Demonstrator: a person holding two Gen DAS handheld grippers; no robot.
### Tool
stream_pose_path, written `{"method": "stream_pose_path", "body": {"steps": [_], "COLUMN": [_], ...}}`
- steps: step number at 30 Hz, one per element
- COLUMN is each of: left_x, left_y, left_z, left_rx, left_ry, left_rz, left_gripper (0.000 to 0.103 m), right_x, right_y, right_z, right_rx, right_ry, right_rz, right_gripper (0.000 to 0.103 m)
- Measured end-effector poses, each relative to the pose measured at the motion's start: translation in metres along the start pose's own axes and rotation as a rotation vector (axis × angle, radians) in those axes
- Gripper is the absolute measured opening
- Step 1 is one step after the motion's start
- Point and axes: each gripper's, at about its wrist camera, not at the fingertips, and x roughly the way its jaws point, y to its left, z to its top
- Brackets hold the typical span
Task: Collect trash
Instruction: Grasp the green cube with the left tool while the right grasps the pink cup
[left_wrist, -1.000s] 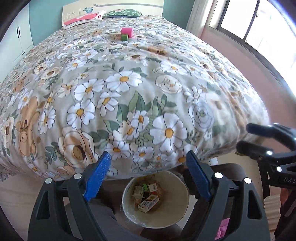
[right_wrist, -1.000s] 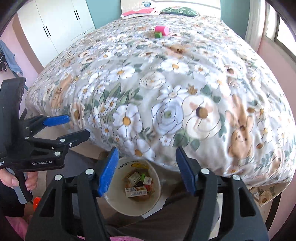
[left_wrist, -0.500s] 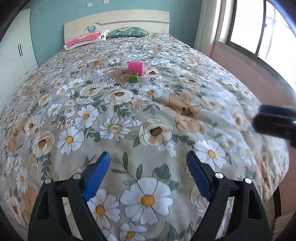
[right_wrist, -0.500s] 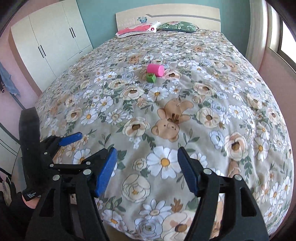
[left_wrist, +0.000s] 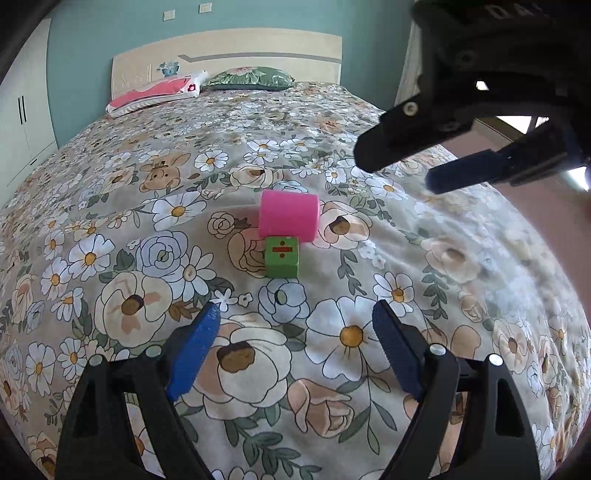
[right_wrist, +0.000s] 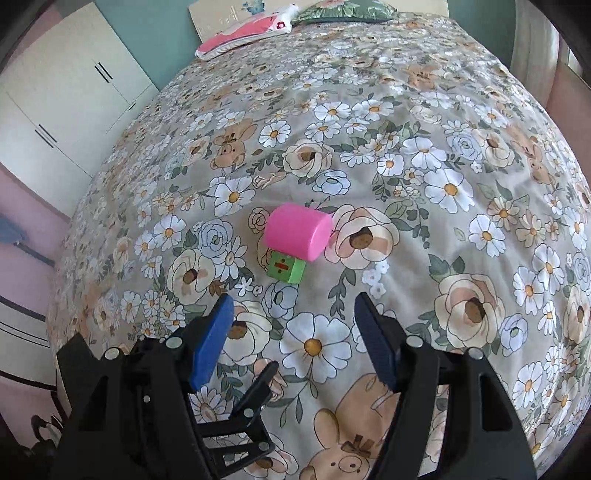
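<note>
A pink cylinder (left_wrist: 288, 216) lies on its side on the floral bedspread, with a small green cube (left_wrist: 282, 257) touching its near side. Both also show in the right wrist view, the cylinder (right_wrist: 297, 231) and the cube (right_wrist: 286, 268). My left gripper (left_wrist: 293, 325) is open and empty, a short way in front of the cube. My right gripper (right_wrist: 293, 314) is open and empty, just short of the cube; it also shows at the upper right of the left wrist view (left_wrist: 402, 170), above the bed.
The bed (left_wrist: 147, 206) fills both views. A pink pillow (left_wrist: 155, 94) and a green pillow (left_wrist: 249, 78) lie at the headboard. White wardrobes (right_wrist: 62, 99) stand to the left. A window wall runs along the right side.
Both grippers have moved from the bin at the foot of the bed up and forward over the bedspread, closing in on the pink cylinder and green cube. The bin is out of view.
</note>
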Motion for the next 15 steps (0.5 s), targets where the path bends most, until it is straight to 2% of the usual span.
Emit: {"method": "stream_pose_path", "body": {"steps": [5, 8, 12, 15], "left_x": [0.032, 0.052, 0.074, 0.084], "left_y": [0.01, 0.016, 0.022, 0.022], "left_z": [0.008, 0.01, 0.014, 0.02], "left_rx": [-0.034, -0.059, -0.114, -0.115], "left_ry": [-0.014, 0.006, 0.028, 0.022], "left_rz": [-0.04, -0.063, -0.123, -0.118], "left_gripper": [0.086, 0.086, 0.086, 0.086], "right_x": [0.049, 0.074, 0.109, 0.128], "right_y": [-0.003, -0.005, -0.011, -0.014], "right_z": [0.044, 0.062, 0.081, 0.089], "right_rx": [0.081, 0.102, 0.169, 0.209], "right_ry": [0.111, 0.156, 0.251, 0.298], "right_rz": [0.023, -0.009, -0.014, -0.003], "right_gripper": [0.068, 0.068, 0.068, 0.068]}}
